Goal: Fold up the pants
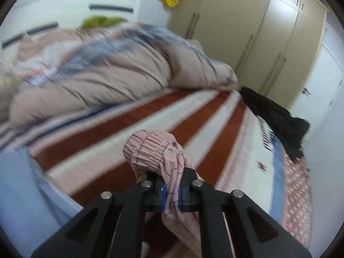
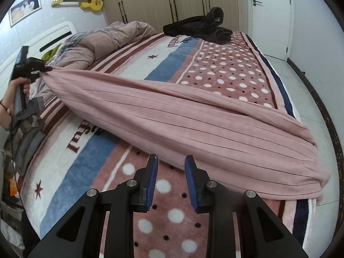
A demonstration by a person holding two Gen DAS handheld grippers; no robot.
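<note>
The pink pants (image 2: 182,116) with thin dark stripes lie stretched across the patterned bed blanket (image 2: 225,68). Their gathered waistband end (image 1: 150,148) is lifted off the bed, and my left gripper (image 1: 172,193) is shut on it. In the right wrist view the left gripper (image 2: 46,69) shows at the far left, held by a hand, pulling the cloth taut. My right gripper (image 2: 171,178) hovers just short of the pants' near edge. Its blue pads (image 2: 151,180) stand apart with only blanket showing between them.
A crumpled pink and grey duvet (image 2: 111,36) lies toward the headboard. Dark clothing (image 2: 202,28) sits at the bed's far corner. More clothes (image 2: 28,133) are piled at the left edge. Wardrobes (image 1: 258,32) and a yellow guitar (image 2: 90,1) line the walls.
</note>
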